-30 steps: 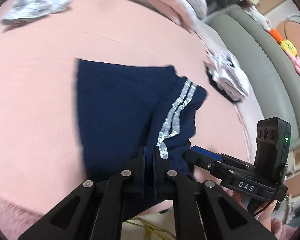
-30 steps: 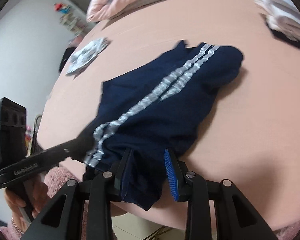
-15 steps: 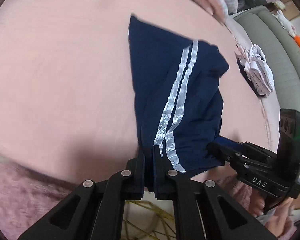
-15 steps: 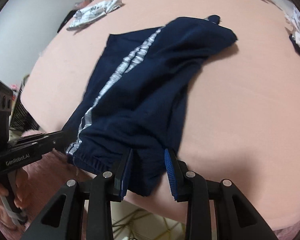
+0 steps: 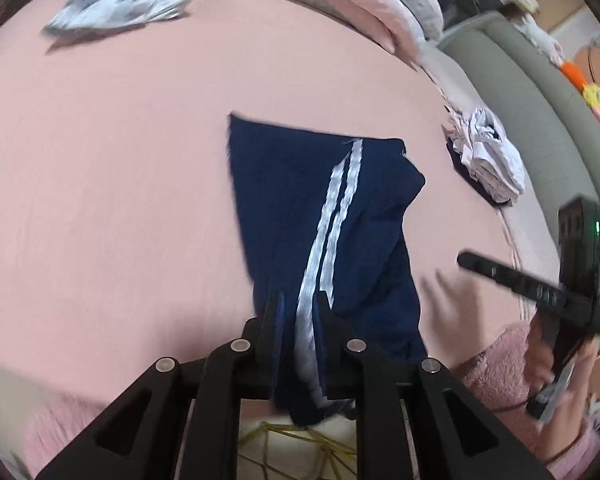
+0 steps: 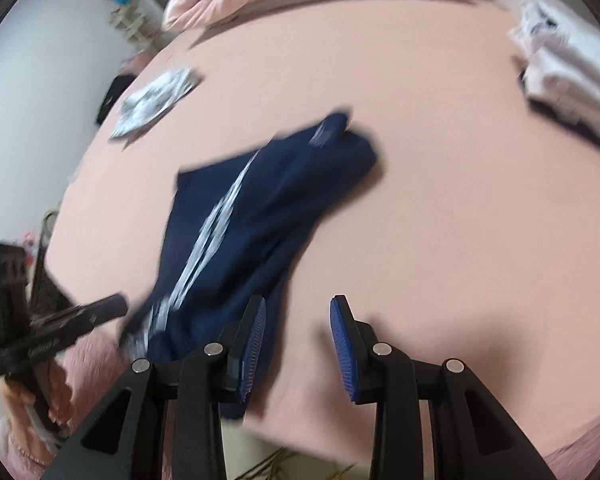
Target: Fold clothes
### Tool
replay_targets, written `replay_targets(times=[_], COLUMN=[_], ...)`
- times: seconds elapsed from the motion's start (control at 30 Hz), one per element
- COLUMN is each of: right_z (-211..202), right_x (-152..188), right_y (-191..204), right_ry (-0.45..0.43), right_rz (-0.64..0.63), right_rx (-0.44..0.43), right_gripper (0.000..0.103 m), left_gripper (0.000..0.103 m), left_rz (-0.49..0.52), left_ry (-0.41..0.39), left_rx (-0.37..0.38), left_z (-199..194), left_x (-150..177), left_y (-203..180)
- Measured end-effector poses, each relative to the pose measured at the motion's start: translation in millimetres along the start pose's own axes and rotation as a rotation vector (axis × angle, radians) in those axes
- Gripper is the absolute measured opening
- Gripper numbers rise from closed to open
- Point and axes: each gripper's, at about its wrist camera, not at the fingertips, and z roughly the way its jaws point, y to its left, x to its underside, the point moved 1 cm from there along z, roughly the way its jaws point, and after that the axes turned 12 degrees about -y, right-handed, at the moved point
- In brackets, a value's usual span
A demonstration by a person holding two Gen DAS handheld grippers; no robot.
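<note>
- Since half a second ago, our right gripper has let go of the navy shorts: its blue-padded fingers now stand spread over bare sheet, with the cloth just beside the left pad.
- Our left gripper pinches the near hem of the shorts, fingers pressed onto the fabric around the white stripes.
- We see the shorts lying on the pink bed, running from 6 o'clock toward 12 in the left wrist view, with the far edge bunched at 2 o'clock.
- To do this step well, we judge the left grip should keep the hem taut while the right takes a fresh hold on the loose edge, so the layers line up.
- Lettering on both gripper bodies is too blurred to read now.
- A white-grey garment lies at 11 o'clock, a folded pile at 3.
</note>
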Motion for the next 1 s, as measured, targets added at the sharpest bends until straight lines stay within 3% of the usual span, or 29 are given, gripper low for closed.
replay_targets(times=[0.07,0.17,0.33,0.53,0.7,0.8,0.9,1.0], right_z=[16,46,84,95,65,64,91,104], right_x=[-20,-40,-55,-58,-75,-87,-84,-68], right_y=[1,7,-5,-10,-1,15,21,11], right_ry=[0.014,0.028,0.076,0.054,-0.115,-0.142,-0.055,0.023], right_rz=[-0.004,-0.018,-0.082,-0.113,-0.109,-0.137,-0.152,-0.156], right_rx=[0.052,0.078,0.195,0.179,0.088,0.009,-0.014,0.031], right_gripper=[0.033,0.033,0.033,0.033,0.033,0.033,0.033,0.033], left_gripper=[0.013,0.014,0.014,0.014,0.014,0.014,0.014,0.017], left_rz=[0.008,0.089,0.127,0.145,0.219,0.250,0.269,0.269], left_ry=[0.037,-0.013,0.012,0.081,0.107,0.129,0.118,0.076], left_rx=[0.055,0.038,0.019,0.023,0.101,0.142,0.164,0.154], left_z=[1,7,82,140,132,133,130,128], left_x=[-10,-29,-61,-75,-59,-48,-41,-47], left_y=[-4,-11,-7,-12,-32,-43,-42,-38])
